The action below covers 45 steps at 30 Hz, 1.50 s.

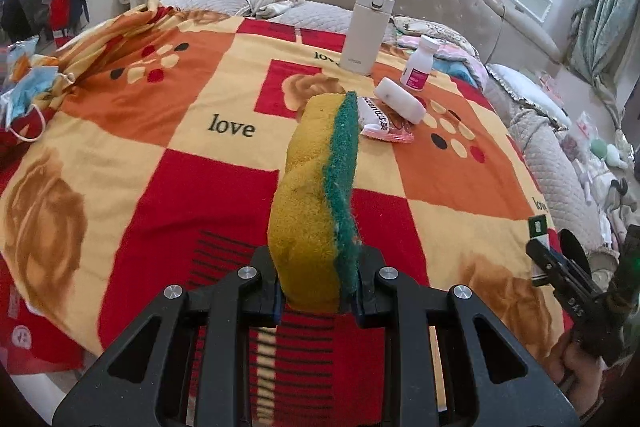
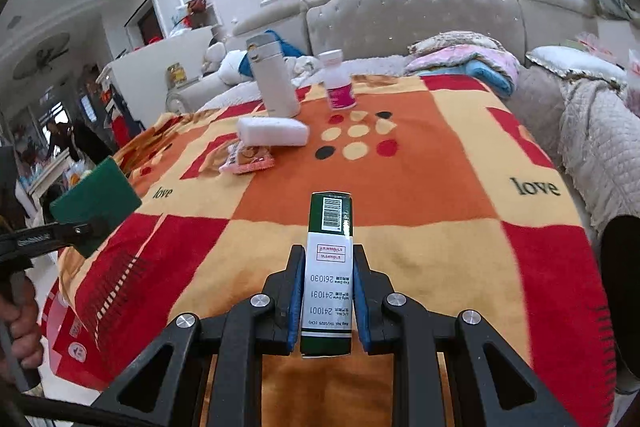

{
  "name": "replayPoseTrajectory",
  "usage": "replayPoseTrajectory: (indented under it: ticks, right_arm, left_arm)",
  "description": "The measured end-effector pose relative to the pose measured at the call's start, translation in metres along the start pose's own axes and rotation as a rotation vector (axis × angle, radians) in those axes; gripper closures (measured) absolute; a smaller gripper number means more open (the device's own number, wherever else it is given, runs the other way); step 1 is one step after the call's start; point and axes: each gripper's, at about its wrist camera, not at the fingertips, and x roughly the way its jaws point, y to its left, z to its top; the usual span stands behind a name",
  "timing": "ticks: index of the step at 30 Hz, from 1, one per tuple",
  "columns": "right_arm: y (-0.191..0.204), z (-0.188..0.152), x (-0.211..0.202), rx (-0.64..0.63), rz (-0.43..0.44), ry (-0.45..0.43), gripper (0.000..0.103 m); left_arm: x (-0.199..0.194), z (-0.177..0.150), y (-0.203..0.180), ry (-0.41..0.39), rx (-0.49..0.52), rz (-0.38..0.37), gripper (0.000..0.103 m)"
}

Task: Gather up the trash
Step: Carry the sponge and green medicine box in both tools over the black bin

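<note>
My left gripper (image 1: 318, 301) is shut on a yellow sponge with a green scouring side (image 1: 316, 187), held upright above the blanket; the sponge also shows in the right wrist view (image 2: 96, 201). My right gripper (image 2: 326, 299) is shut on a green and white carton (image 2: 329, 267) with a barcode, held above the blanket; it also shows at the right edge of the left wrist view (image 1: 538, 229). On the blanket lie a pink snack wrapper (image 1: 386, 125) (image 2: 246, 157) and a white block (image 1: 400, 99) (image 2: 274, 131) partly on top of it.
A white flask (image 1: 366, 29) (image 2: 274, 79) and a white bottle with a pink label (image 1: 420, 63) (image 2: 339, 81) stand at the blanket's far side. Blue face masks (image 1: 24, 99) lie at the left edge. A tufted headboard (image 2: 416, 11) and bedding are behind.
</note>
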Motion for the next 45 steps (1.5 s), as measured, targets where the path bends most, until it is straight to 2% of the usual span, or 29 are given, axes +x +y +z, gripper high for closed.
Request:
replayPoseTrajectory:
  ticks: [6,21,29,39,45]
  right_arm:
    - [0.014,-0.003,-0.003,-0.067,-0.013,0.0,0.082]
    - [-0.012,-0.009,-0.033,-0.018,-0.077,0.003,0.082]
    - [-0.025,-0.011,-0.049,0.006,-0.103,-0.026,0.082]
    - [-0.058,-0.016,-0.071,0.063,-0.137,-0.064,0.082]
    - [-0.079,-0.021,-0.086,0.113,-0.144,-0.071,0.082]
  left_arm:
    - [-0.014,0.001,0.0,-0.01,0.031,0.0,0.081]
    - [-0.027,-0.011,-0.014,-0.002,0.042,-0.017,0.081]
    - [-0.004,-0.014,-0.051,0.018,0.095,-0.032,0.081]
    - [0.025,-0.021,-0.117,0.043,0.17,-0.062,0.081]
    - [0.034,-0.028,-0.149,0.048,0.222,-0.12,0.081]
